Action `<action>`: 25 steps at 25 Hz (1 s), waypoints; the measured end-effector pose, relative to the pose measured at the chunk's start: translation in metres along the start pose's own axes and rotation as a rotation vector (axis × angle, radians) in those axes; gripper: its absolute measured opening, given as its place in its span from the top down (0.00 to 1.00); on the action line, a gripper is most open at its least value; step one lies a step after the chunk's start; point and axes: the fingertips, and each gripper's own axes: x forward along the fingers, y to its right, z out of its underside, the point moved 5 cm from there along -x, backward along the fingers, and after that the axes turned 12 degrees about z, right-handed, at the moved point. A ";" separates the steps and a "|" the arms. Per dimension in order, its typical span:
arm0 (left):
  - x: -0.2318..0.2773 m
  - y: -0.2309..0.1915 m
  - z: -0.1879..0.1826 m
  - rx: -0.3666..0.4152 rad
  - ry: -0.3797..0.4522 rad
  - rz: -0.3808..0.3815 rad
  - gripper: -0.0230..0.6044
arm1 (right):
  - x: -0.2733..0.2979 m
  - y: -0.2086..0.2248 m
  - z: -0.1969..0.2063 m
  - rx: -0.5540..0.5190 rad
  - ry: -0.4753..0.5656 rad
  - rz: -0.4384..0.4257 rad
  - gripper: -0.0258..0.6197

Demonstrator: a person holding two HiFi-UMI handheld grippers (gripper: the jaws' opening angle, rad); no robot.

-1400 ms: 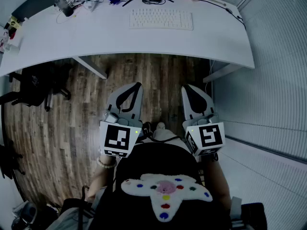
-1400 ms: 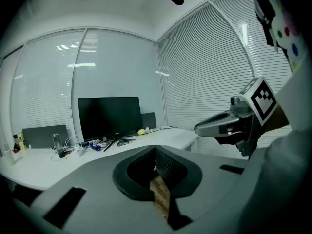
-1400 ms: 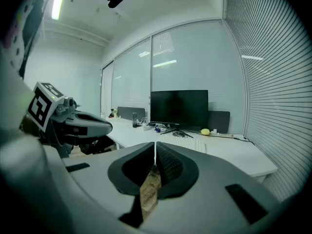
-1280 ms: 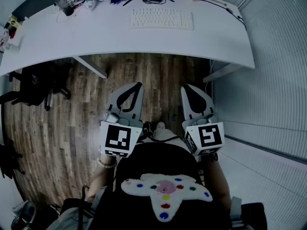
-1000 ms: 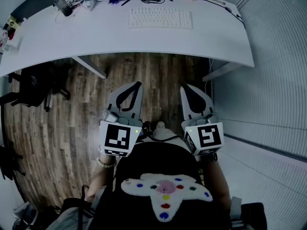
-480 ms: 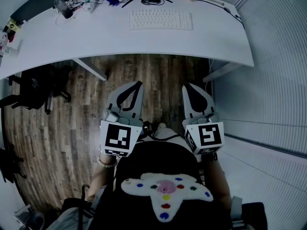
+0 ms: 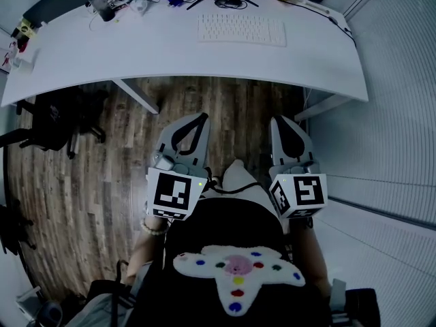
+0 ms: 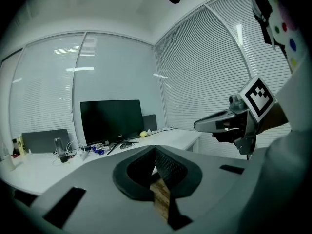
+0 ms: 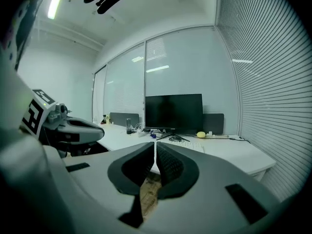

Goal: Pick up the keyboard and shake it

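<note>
Keyboard [image 7: 241, 29] lies flat on the white desk [image 7: 102, 53], toward its far edge and right of centre, a dark mouse [image 7: 228, 2] just behind it. Both tools — left gripper [image 7: 201, 118], right gripper [image 7: 278, 120] — hover over the wood floor [image 7: 82, 176], short of the desk's near edge, jaws pressed together on nothing.
</note>
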 end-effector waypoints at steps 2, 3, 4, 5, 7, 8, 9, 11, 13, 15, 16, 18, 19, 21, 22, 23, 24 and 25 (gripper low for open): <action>0.003 -0.005 -0.001 -0.006 0.007 -0.004 0.94 | 0.004 0.002 -0.003 0.000 -0.001 0.004 0.90; 0.006 -0.007 -0.002 -0.008 0.011 -0.006 0.94 | 0.006 0.004 -0.005 -0.008 0.000 0.007 0.90; 0.008 -0.010 -0.003 -0.010 0.014 -0.007 0.94 | 0.009 0.006 -0.006 -0.015 0.000 0.010 0.90; 0.011 -0.012 -0.004 -0.011 0.016 -0.009 0.94 | 0.012 0.008 -0.007 -0.020 0.000 0.012 0.90; 0.018 -0.018 -0.004 -0.011 0.017 -0.016 0.94 | 0.021 0.012 -0.007 -0.024 0.000 0.012 0.90; 0.022 -0.022 -0.003 -0.012 0.016 -0.021 0.94 | 0.026 0.014 -0.007 -0.026 0.000 0.010 0.90; 0.028 -0.026 -0.003 -0.016 0.015 -0.025 0.94 | 0.032 0.016 -0.006 -0.030 -0.001 0.006 0.90; 0.040 -0.034 -0.003 -0.035 0.018 -0.033 0.94 | 0.046 0.021 -0.008 -0.044 -0.001 -0.004 0.90; 0.057 -0.045 -0.004 -0.061 0.023 -0.041 0.94 | 0.065 0.025 -0.012 -0.070 0.003 -0.013 0.90; 0.076 -0.059 -0.008 -0.074 0.020 -0.050 0.94 | 0.088 0.034 -0.011 -0.126 0.002 -0.031 0.90; 0.087 -0.065 -0.010 -0.075 0.017 -0.054 0.94 | 0.100 0.040 -0.011 -0.147 0.004 -0.045 0.90; 0.108 -0.078 -0.015 -0.080 0.015 -0.066 0.94 | 0.126 0.051 -0.014 -0.156 0.009 -0.068 0.90; 0.120 -0.085 -0.018 -0.084 0.014 -0.073 0.94 | 0.139 0.058 -0.017 -0.151 0.009 -0.077 0.90; 0.143 -0.099 -0.021 -0.086 0.003 -0.086 0.94 | 0.166 0.071 -0.021 -0.145 0.001 -0.094 0.90; 0.155 -0.106 -0.023 -0.088 0.000 -0.092 0.94 | 0.180 0.078 -0.023 -0.143 -0.006 -0.102 0.90; 0.166 -0.112 -0.025 -0.091 -0.002 -0.098 0.94 | 0.194 0.084 -0.026 -0.137 -0.012 -0.110 0.90; 0.178 -0.119 -0.027 -0.095 -0.001 -0.103 0.94 | 0.208 0.090 -0.030 -0.125 -0.016 -0.116 0.90; 0.189 -0.125 -0.029 -0.102 -0.001 -0.109 0.94 | 0.222 0.095 -0.034 -0.116 -0.017 -0.123 0.90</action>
